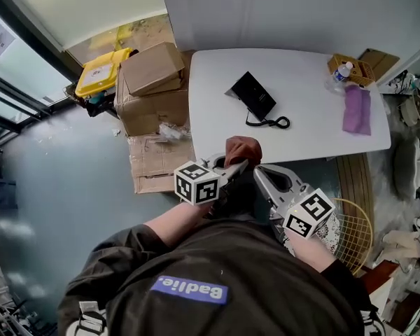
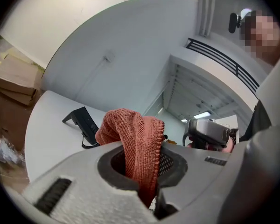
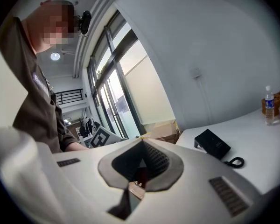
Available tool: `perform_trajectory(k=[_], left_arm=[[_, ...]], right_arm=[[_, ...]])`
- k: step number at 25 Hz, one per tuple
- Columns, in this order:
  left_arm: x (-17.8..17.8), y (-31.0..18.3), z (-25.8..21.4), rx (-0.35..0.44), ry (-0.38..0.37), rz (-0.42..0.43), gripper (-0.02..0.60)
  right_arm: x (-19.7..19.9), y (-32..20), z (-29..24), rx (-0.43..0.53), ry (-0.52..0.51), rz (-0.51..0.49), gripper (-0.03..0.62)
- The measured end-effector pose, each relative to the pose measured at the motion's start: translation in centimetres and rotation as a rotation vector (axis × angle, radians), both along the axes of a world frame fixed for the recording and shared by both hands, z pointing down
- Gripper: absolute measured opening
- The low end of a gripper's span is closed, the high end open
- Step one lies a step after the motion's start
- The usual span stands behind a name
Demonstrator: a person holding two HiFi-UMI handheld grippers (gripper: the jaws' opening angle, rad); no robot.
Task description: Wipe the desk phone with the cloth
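Clamping cloth (image 2: 130, 134), left hand-held gripper (image 2: 141, 171).

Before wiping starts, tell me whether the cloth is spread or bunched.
Bunched: the cloth is doubled over in a clump, pinched in the left gripper.

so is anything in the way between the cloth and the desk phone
Nothing visible. The left gripper is shut on the cloth short of the table, whose bare top alone lies between it and the desk phone. The bottle and purple cloth sit far right.
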State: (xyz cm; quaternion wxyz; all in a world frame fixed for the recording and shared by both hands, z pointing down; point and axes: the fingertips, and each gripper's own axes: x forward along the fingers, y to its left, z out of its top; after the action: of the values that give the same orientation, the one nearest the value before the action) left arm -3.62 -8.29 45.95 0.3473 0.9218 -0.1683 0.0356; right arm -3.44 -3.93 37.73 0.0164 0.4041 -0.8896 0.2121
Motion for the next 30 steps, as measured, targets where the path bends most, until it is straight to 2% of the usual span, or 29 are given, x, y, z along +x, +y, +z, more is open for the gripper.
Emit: perform_trajectory(k=[6, 11, 17, 24, 30], left_arm=[[-4.9, 2.4, -0.6, 0.077, -0.034, -0.008, 0.032], [-6.3, 3.4, -3.2, 0.15, -0.015, -0.041, 0.032], [-5.9, 4.4, -5.1, 0.164, -0.007, -0.104, 0.032], [-2.8, 4.7, -7.3, 0.193, -0.009, -0.154, 0.032], [-0.8, 5.3, -8.6, 0.235, -0.013, -0.171, 0.032]], right_arm=[[-3.3, 2.5, -0.6, 0.005, 0.022, 0.013, 0.028], [-3.6, 3.2, -1.7, 0.036, 0.031, -0.017, 0.028], [-2.2, 3.5, -2.6, 0.065, 0.022, -0.077, 0.028], [1.8, 3.6, -3.2, 0.097, 0.008, -0.104, 0.028], [3.3, 4.2, -2.0, 0.087, -0.013, -0.138, 0.028]])
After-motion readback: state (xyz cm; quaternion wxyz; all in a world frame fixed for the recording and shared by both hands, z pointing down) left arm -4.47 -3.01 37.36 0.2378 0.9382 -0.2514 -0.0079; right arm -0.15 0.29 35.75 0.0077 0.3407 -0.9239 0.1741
